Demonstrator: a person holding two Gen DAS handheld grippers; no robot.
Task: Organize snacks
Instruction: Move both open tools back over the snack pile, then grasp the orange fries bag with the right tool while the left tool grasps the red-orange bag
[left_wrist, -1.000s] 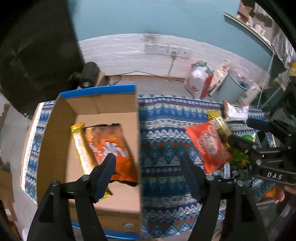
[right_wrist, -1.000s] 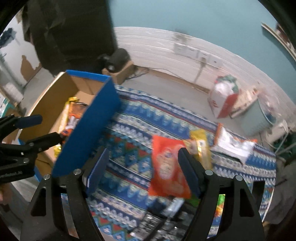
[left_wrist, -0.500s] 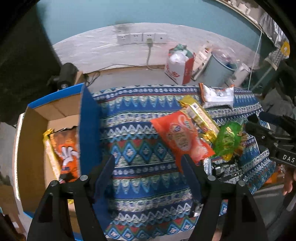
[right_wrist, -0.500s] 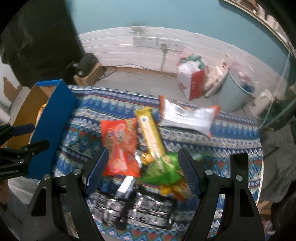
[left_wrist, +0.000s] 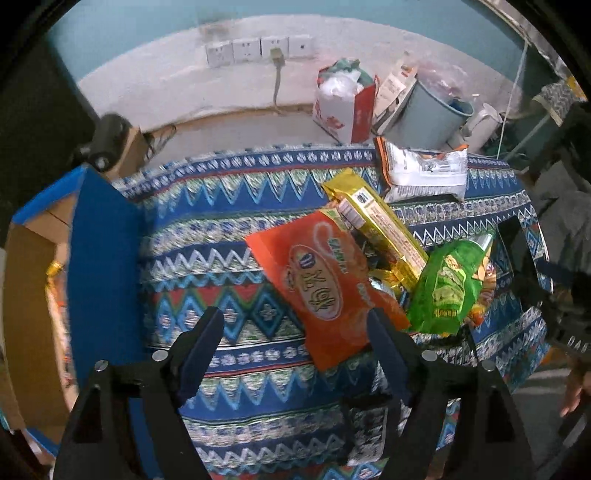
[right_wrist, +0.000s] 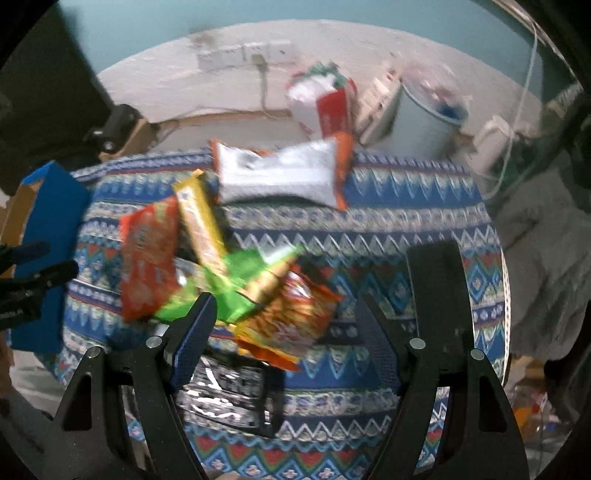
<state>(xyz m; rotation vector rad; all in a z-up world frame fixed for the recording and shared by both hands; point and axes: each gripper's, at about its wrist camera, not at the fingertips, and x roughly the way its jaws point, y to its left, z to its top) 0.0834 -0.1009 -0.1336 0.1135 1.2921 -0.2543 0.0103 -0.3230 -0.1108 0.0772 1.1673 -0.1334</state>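
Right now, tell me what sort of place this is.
Probably a lived-in room at home, used as a makeshift workspace. A patterned cloth covers the table with loose snack packets, wall sockets sit low on a scuffed white wall, and a bin and stuffed paper bag stand on the floor behind.

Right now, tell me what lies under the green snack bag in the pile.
The green snack bag overlaps a gold wafer pack and an orange-and-red bag. A gold wrapper peeks out beside it. Whatever is directly beneath its middle is covered.
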